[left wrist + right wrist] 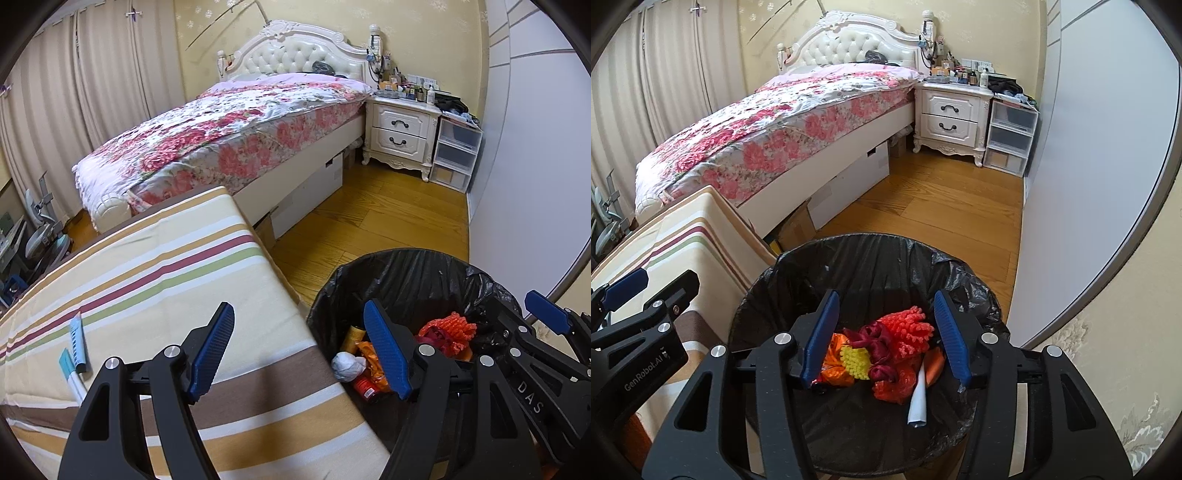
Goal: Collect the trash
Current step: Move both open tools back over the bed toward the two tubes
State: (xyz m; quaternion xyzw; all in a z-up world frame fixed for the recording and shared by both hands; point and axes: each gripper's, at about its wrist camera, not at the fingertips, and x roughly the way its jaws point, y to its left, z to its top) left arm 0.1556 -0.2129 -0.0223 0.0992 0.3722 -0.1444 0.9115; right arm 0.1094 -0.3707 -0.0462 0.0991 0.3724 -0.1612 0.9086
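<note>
The right gripper (886, 338) hangs over the black-lined trash bin (871, 258), its blue jaws parted with nothing pressed between them. Below them in the bin lie a coral chenille mop head (908, 330), a yellow bristly piece (855, 362), dark red cloth (877, 338), orange wrappers (834, 369) and a rolled white paper (919, 398). The left gripper (299, 349) stands wide and empty, one finger above the striped cushion (155, 258), the other over the bin's edge. Two blue-and-white tubes (75, 354) lie on the cushion. Beyond stand a floral bed (229, 133) and a white nightstand (400, 129).
</note>
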